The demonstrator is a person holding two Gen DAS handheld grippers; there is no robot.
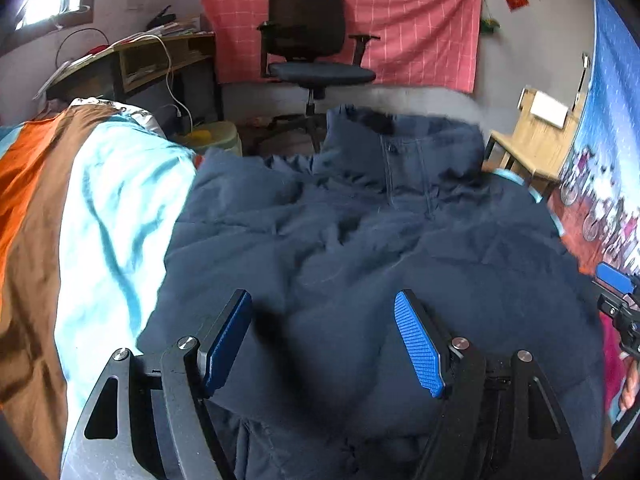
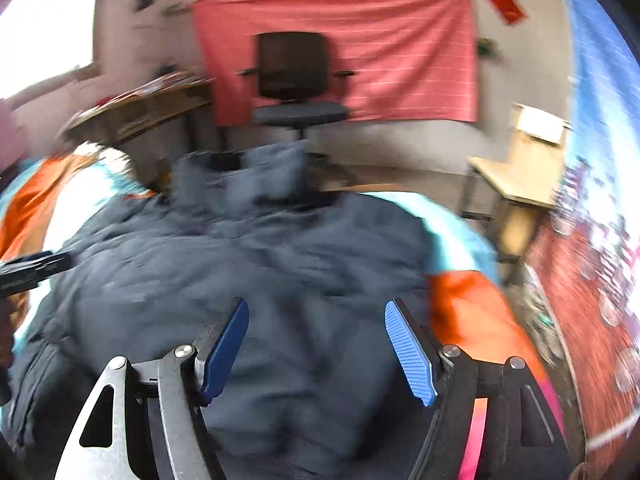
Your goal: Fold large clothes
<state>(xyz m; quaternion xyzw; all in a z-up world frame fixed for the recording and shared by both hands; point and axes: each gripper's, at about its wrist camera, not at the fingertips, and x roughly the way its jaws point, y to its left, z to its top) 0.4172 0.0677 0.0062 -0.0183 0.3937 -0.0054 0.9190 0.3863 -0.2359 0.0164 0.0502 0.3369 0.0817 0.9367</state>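
Note:
A large navy padded jacket (image 1: 360, 240) lies spread on the bed, collar toward the far end, sleeves folded in over the body. In the left wrist view my left gripper (image 1: 323, 300) hovers over the jacket's lower half, jaws wide apart with nothing between the blue pads. The right wrist view is blurred: the same jacket (image 2: 248, 272) fills the middle, and my right gripper (image 2: 316, 308) stands open above its right side, pads empty. The right gripper's tip (image 1: 616, 280) shows at the right edge of the left view; the left gripper (image 2: 36, 264) shows at the left edge of the right view.
The bed cover (image 1: 100, 208) is striped light blue, brown and orange. Beyond the bed's far end stand a black office chair (image 1: 312, 40), a cluttered wooden desk (image 1: 132, 60) at left and a small wooden table (image 1: 532, 148) at right. A pink cloth (image 1: 400, 20) hangs on the wall.

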